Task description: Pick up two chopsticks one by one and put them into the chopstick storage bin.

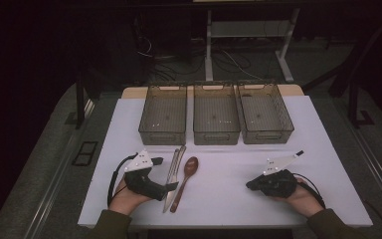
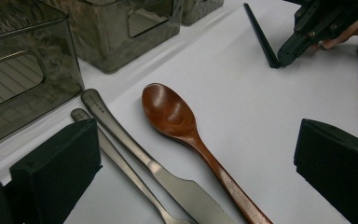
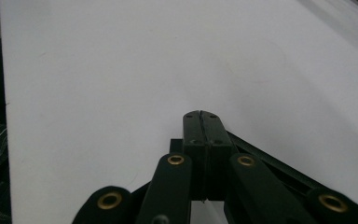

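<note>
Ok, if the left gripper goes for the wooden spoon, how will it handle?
The wooden spoon looks rigid and probably light. Its glossy finish hints it could slip between the pads, so grip the narrow handle squarely. Its rounded bowl may let it rock or pivot if nudged. It lies close beside the knife, which may shift too. The left gripper stands open around them.

A brown wooden spoon (image 2: 175,116) is lying flat on the white table, just beside two steel knives (image 2: 135,156).

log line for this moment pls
left gripper: open, over cutlery | right gripper: shut, empty | wooden spoon, knife, fork: on table | bins: empty
</note>
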Demonstrator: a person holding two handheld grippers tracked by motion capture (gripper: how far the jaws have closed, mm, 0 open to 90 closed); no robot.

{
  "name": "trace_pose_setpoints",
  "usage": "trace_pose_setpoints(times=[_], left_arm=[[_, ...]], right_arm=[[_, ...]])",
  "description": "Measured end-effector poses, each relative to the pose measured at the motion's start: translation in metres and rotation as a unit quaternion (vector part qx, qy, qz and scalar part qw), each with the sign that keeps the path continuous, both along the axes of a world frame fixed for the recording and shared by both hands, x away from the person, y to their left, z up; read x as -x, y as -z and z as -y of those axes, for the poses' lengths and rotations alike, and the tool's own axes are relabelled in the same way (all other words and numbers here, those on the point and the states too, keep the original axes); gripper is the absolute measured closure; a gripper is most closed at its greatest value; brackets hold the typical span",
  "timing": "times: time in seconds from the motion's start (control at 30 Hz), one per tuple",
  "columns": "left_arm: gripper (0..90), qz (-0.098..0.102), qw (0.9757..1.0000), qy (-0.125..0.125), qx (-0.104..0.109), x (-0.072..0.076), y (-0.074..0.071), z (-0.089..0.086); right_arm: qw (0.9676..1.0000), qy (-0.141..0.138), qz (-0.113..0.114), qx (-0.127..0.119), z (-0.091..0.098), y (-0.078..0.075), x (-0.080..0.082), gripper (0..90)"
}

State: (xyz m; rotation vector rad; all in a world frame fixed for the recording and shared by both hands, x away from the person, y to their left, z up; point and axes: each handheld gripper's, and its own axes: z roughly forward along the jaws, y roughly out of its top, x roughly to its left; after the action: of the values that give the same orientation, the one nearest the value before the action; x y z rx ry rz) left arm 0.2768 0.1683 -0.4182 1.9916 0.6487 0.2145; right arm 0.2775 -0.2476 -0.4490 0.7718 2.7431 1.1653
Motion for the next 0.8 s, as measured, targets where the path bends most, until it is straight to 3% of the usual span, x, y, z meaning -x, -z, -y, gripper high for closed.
trace_pose_setpoints(times=[0.8], left_arm=[[0.0,0.0,1.0,0.0,-0.001,0.0,0.0,0.0]], right_arm=[[0.9998,0.019,0.008,-0.003,-0.012,0.003,-0.03,88.8]])
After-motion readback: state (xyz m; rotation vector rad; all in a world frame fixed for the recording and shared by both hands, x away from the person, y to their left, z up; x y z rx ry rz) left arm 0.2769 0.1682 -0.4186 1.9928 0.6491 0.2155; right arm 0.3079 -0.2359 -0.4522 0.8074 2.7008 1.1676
